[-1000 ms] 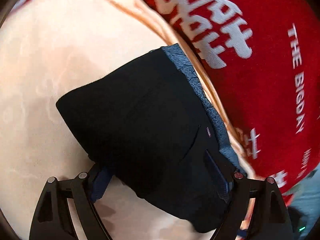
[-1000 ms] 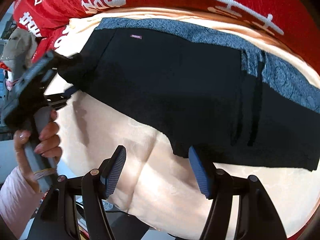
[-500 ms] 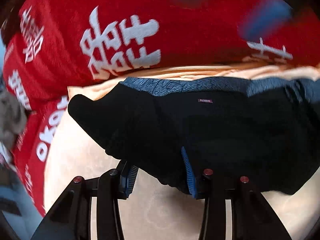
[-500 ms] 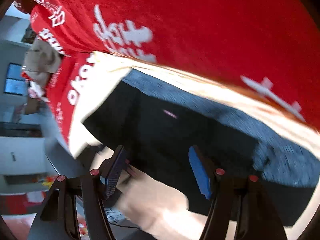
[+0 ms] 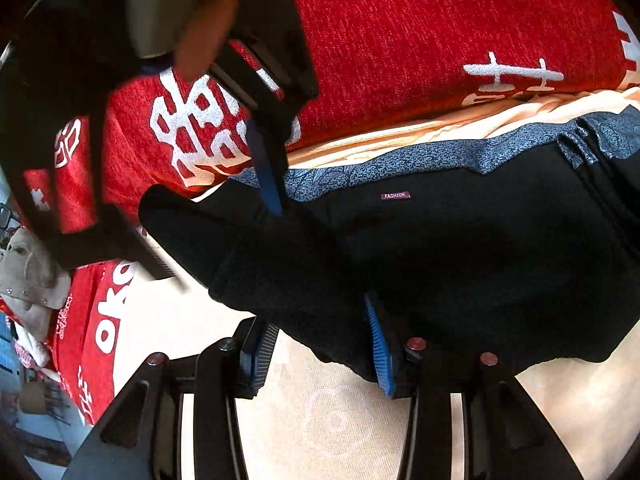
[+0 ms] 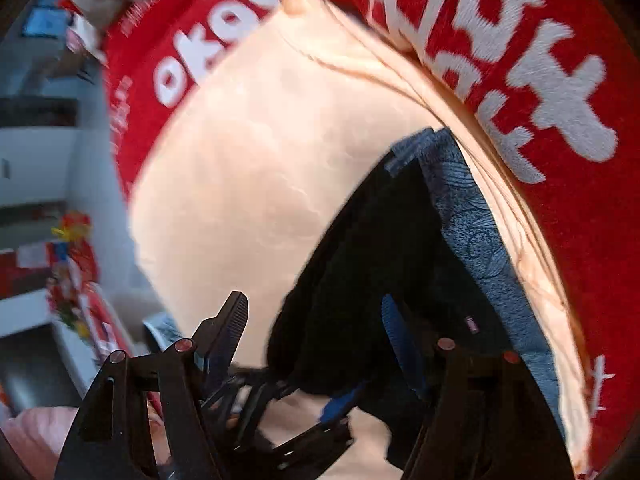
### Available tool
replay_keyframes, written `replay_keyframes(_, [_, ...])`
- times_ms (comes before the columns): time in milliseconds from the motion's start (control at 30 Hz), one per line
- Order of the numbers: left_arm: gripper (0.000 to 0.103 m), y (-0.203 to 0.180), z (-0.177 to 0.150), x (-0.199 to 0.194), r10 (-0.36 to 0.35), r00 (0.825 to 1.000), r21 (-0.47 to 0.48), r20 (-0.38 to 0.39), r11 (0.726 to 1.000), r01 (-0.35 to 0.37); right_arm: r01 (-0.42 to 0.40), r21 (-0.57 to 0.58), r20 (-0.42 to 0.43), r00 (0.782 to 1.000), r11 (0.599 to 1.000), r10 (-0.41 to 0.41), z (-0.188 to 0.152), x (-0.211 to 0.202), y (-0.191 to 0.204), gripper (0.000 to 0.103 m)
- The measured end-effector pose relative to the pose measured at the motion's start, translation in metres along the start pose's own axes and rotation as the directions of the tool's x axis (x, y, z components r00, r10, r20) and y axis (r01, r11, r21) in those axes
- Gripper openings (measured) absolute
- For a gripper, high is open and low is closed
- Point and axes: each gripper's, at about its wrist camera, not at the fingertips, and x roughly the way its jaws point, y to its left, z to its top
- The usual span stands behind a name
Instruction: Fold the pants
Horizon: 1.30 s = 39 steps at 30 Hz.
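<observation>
Black pants [image 5: 460, 248] with a blue patterned waistband [image 5: 420, 156] lie folded on a peach sheet [image 5: 340, 424]. My left gripper [image 5: 320, 344] is open, its fingers straddling the near edge of the fold. My right gripper [image 5: 272, 184] comes in from the upper left, one blue pad touching the pants near the waistband. In the right wrist view the pants [image 6: 372, 264] lie between the open fingers of my right gripper [image 6: 316, 328], and the left gripper [image 6: 340, 404] shows below.
A red blanket with white lettering [image 5: 420, 40] borders the sheet at the back and left [image 6: 520, 80]. A grey plush toy [image 5: 28, 276] lies at the far left. Room furniture [image 6: 40, 200] shows beyond the bed edge.
My right gripper has swung over to the left end of the pants and now shows in the left wrist view. My left gripper stays open at the near edge.
</observation>
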Motion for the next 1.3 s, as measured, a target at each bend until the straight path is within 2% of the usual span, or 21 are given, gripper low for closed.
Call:
replay_keyframes(33, [0.043, -0.001, 0.001, 0.000, -0.009, 1.000, 0.000, -0.004, 1.000, 0.009, 0.001, 0.013, -0.010, 1.000, 1.000, -0.001, 0.000, 0.003, -0.004, 0.063])
replay_keyframes(67, [0.043, -0.002, 0.001, -0.002, -0.012, 1.000, 0.001, -0.002, 1.000, 0.012, -0.025, 0.039, -0.014, 1.000, 0.999, 0.026, -0.002, 0.006, -0.010, 0.031])
replay_keyframes(100, [0.043, -0.005, 0.002, -0.007, -0.012, 1.000, 0.007, 0.010, 1.000, 0.011, -0.042, 0.058, -0.002, 0.999, 0.997, 0.042, -0.004, 0.006, -0.015, 0.020])
replay_keyframes(233, [0.043, -0.010, 0.015, -0.030, -0.030, 0.998, 0.017, 0.058, 0.999, 0.029, -0.110, 0.072, 0.110, 0.989, 0.991, 0.102, -0.028, -0.018, -0.030, 0.018])
replay_keyframes(367, [0.043, -0.019, 0.034, -0.065, -0.077, 0.990, 0.023, 0.116, 0.997, 0.075, -0.205, 0.087, 0.238, 0.955, 0.975, 0.180, -0.068, -0.052, -0.051, 0.018])
replay_keyframes(533, [0.043, -0.043, 0.063, -0.108, -0.154, 0.973, 0.045, 0.173, 0.988, 0.148, -0.331, 0.119, 0.403, 0.878, 0.936, 0.259, -0.130, -0.103, -0.089, 0.018])
replay_keyframes(567, [0.043, -0.051, 0.069, -0.116, -0.173, 0.968, 0.050, 0.180, 0.985, 0.167, -0.357, 0.130, 0.440, 0.857, 0.925, 0.269, -0.150, -0.113, -0.099, 0.018])
replay_keyframes(667, [0.043, -0.077, 0.088, -0.138, -0.245, 0.950, 0.064, 0.193, 0.969, 0.237, -0.387, 0.147, 0.513, 0.816, 0.910, 0.264, -0.192, -0.132, -0.125, 0.018])
replay_keyframes(800, [0.043, -0.128, 0.103, -0.161, -0.323, 0.926, 0.130, 0.194, 0.944, 0.302, -0.441, 0.203, 0.611, 0.755, 0.874, 0.238, -0.268, -0.151, -0.169, 0.018])
replay_keyframes(967, [0.043, -0.200, 0.111, -0.174, -0.400, 0.904, 0.237, 0.149, 0.902, 0.360, -0.532, 0.279, 0.697, 0.685, 0.799, 0.213, -0.358, -0.145, -0.226, 0.018])
replay_keyframes(1000, [0.043, -0.214, 0.110, -0.174, -0.407, 0.903, 0.254, 0.134, 0.895, 0.366, -0.560, 0.284, 0.719, 0.661, 0.778, 0.214, -0.377, -0.141, -0.236, 0.018])
replay_keyframes(1033, [0.043, -0.229, 0.110, -0.172, -0.423, 0.898, 0.273, 0.120, 0.884, 0.380, -0.575, 0.291, 0.728, 0.651, 0.765, 0.213, -0.391, -0.137, -0.245, 0.018])
replay_keyframes(1100, [0.043, -0.253, 0.107, -0.167, -0.440, 0.893, 0.304, 0.093, 0.867, 0.395, -0.580, 0.324, 0.733, 0.653, 0.747, 0.189, -0.416, -0.120, -0.261, 0.018])
replay_keyframes(1167, [0.043, -0.278, 0.103, -0.160, -0.437, 0.897, 0.336, 0.060, 0.855, 0.394, -0.608, 0.368, 0.733, 0.655, 0.703, 0.183, -0.436, -0.099, -0.280, 0.018])
replay_keyframes(1200, [0.043, -0.290, 0.101, -0.159, -0.439, 0.897, 0.348, 0.050, 0.850, 0.396, -0.635, 0.385, 0.738, 0.648, 0.669, 0.190, -0.445, -0.086, -0.289, 0.018])
replay_keyframes(1267, [0.043, -0.302, 0.098, -0.159, -0.435, 0.899, 0.370, 0.043, 0.843, 0.391, -0.662, 0.401, 0.747, 0.637, 0.633, 0.192, -0.459, -0.069, -0.298, 0.018])
replay_keyframes(1300, [0.043, -0.306, 0.097, -0.160, -0.433, 0.900, 0.379, 0.047, 0.841, 0.385, -0.679, 0.396, 0.758, 0.622, 0.618, 0.197, -0.465, -0.064, -0.301, 0.018])
